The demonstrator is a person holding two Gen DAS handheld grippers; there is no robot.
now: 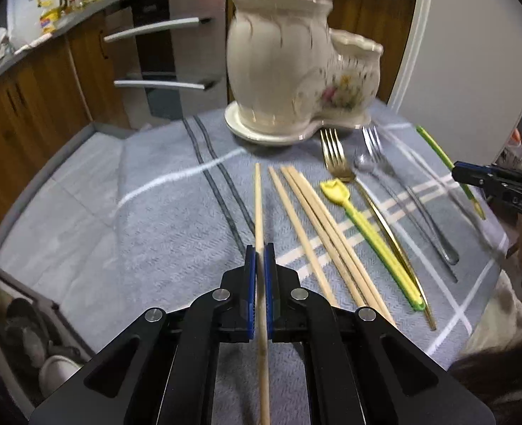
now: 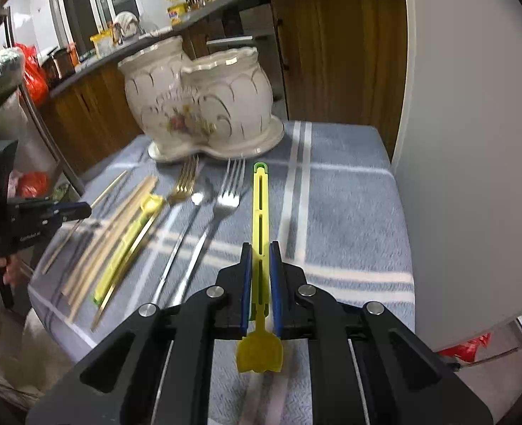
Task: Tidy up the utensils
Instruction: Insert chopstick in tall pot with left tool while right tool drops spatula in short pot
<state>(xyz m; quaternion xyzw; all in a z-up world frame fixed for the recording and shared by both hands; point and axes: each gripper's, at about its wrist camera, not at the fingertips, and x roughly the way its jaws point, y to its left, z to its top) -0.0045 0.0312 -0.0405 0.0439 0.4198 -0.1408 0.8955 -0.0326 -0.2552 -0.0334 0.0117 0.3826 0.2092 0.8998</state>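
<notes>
Wooden chopstick (image 1: 258, 209) is clamped by the left gripper (image 1: 260, 251); a yellow plastic utensil (image 2: 260, 212), perhaps a spatula, is gripped by the right gripper (image 2: 261, 248).

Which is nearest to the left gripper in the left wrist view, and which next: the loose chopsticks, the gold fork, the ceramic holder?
1. Loose chopsticks, just right of the left gripper.
2. Gold fork, farther right.
3. Ceramic holder, at the cloth's far end.

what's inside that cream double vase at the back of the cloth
Nothing rises above either rim of the cream double vase. Its walls hide the inside from both views, so whether anything lies low in it can't be told.
</notes>
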